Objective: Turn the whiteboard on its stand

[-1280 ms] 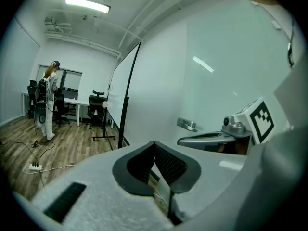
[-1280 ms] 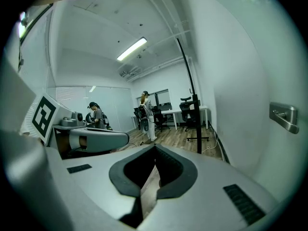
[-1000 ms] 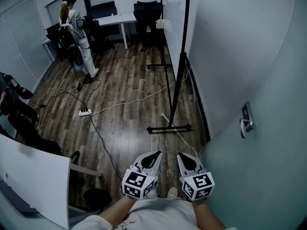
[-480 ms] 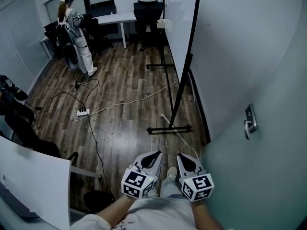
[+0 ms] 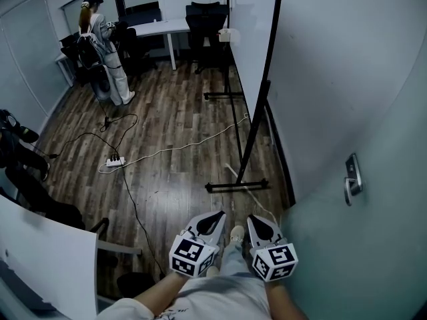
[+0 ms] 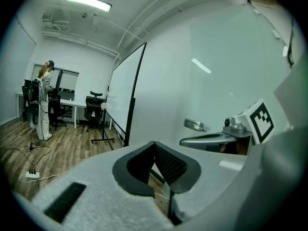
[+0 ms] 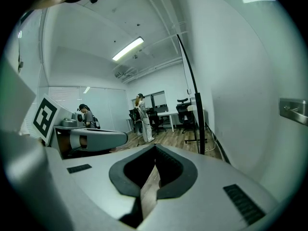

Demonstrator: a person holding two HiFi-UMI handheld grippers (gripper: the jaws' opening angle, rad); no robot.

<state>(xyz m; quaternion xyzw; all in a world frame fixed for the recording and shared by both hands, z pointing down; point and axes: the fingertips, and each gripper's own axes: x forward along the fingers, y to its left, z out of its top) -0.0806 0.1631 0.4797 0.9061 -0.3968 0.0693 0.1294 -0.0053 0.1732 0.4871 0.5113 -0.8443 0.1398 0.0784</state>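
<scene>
Left tool [image 5: 216, 215]: held low before the person's body, its marker cube nearest the head camera, pointing ahead. Its jaws are drawn together tip to tip with nothing between them, and only floor shows through the slit behind the tips.
Right tool [image 5: 255, 217]: just beside the left one and not touching it, pointing the same way. Its jaws are likewise closed and empty.
Shoe [image 5: 237, 233]: the person's own light shoe, on the floor between the two tools.
White panel [image 5: 40, 245]: near left, cut off by the picture's edge. I cannot tell what it is.
Floor [image 5: 173, 172]: dark wood planks.
Door handle [image 5: 352, 177]: metal lever on the pale surface at the right, level with the tools' reach but apart from them.
Whiteboard [image 5: 248, 32]: ahead and slightly right of both tools, well apart from them. It is upright and seen almost edge-on, its face close along the right-hand wall.
Stand [image 5: 237, 185]: black frame. The near foot bar lies across the planks, and a second foot sits farther back.
White cord [image 5: 190, 141]: trails over the floor from the stand toward the left.
Power strip [image 5: 115, 160]: on the floor to the left, with a dark cable running from it.
Standing person [image 5: 100, 52]: far left, back turned.
Table [image 5: 160, 27]: white, against the far wall.
Office chair [image 5: 203, 19]: black, beside that table.
</scene>
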